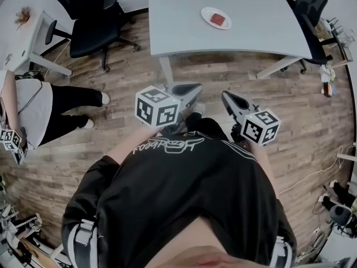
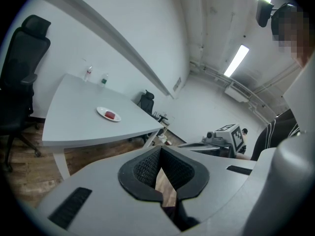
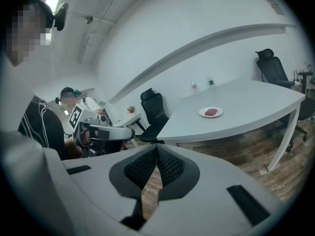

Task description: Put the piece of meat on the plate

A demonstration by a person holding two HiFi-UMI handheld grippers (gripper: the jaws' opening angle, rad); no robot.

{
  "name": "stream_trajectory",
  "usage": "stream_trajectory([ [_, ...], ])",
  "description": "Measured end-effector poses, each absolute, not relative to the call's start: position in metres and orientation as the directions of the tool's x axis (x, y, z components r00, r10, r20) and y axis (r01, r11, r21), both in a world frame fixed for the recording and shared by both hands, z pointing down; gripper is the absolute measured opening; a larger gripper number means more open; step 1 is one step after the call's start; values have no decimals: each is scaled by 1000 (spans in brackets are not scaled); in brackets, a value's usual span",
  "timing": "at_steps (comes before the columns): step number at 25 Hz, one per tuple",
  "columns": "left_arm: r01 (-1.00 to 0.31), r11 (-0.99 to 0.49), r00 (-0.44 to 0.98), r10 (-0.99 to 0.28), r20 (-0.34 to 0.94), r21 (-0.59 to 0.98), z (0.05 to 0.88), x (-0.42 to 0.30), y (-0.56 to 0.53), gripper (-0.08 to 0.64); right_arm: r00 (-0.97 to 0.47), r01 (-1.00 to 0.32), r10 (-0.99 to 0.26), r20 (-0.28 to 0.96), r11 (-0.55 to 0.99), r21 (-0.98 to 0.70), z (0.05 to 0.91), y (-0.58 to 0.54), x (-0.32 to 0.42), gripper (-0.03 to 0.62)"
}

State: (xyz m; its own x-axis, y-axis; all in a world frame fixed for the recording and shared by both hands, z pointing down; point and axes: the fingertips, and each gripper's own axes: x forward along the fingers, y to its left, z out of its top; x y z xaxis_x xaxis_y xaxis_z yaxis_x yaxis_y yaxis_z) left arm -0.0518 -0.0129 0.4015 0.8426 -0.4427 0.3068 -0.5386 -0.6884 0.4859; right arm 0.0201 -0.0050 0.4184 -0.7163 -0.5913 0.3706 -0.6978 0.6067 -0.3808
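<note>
Two tools hang low in front of the wearer, both well short of the counter. Far left in the head view, another person (image 1: 33, 108) in a white top & blk trousers stands on the wood-plank floor (image 1: 139, 66). Just past them is a blk padded office chair (image 1: 92, 21) on a star base. Next comes the L tool (image 1: 192, 89): grey moulded shell, cube w/ blk-and-white square markers behind, tapering fwd. Its own view shows the blk ribbed pads (image 2: 146, 168) w/ tips pressed together, a thin wedge of floor visible below them, nothing btwn them. Beyond stands the counter (image 1: 184, 21), a smooth pale grey top w/ curved edge on white legs. On it, well apart from both tools, a small round white plate (image 1: 206, 12) carries the meat (image 1: 218, 20), a flat red, roughly rectangular slab at plate centre. Right of that, the R tool (image 1: 227, 96) has the same grey shell & marker cube. Its view has the textured pads (image 3: 170, 166) meeting at the tips too, gripping nothing. Far right, a second blk chair (image 1: 309, 4) sits at the counter's end.
</note>
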Motion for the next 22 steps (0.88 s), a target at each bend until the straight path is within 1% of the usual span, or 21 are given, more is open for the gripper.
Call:
stream_trajectory([
  [15,-520,-675,854,-428,297,524,410,-44,-11,8,-705,-709,-580,408,599,-373,424,3,26,8],
  [22,-523,-672,852,-431,297,524,416,-39,-15,8,-702,-712,-585,406,591,-380,431,-2,33,8],
])
